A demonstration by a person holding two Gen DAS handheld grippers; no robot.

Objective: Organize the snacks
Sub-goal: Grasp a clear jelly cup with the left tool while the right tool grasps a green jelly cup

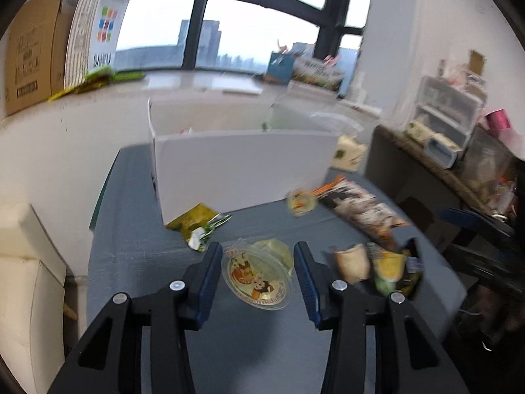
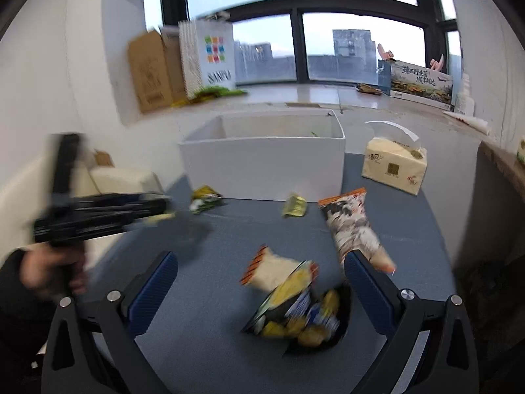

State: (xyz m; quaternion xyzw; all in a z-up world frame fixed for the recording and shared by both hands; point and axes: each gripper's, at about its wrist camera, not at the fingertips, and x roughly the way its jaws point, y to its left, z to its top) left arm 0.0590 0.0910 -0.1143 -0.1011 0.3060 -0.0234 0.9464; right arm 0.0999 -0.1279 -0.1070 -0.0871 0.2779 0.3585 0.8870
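My left gripper [image 1: 258, 249] is shut on a round clear jelly cup [image 1: 256, 277] with a cartoon lid, held just above the grey-blue table [image 1: 137, 246]. In the right wrist view that gripper [image 2: 160, 208] is a blur at the left, gripped by a hand [image 2: 55, 269]. The white open box [image 1: 242, 167] [image 2: 262, 167] stands at the back of the table. My right gripper [image 2: 261, 257] is open over a pale bun packet [image 2: 272, 271] and a black and yellow bag [image 2: 305, 315]. A long black, white and orange bag [image 2: 351, 226] lies by its right finger.
A green and yellow packet [image 2: 205, 197] and a small yellowish snack [image 2: 294, 205] lie in front of the box. A tissue pack [image 2: 393, 167] sits at the back right. Cardboard boxes [image 2: 151, 72] lean on the window sill. A cluttered desk [image 1: 443, 151] borders the table's right side.
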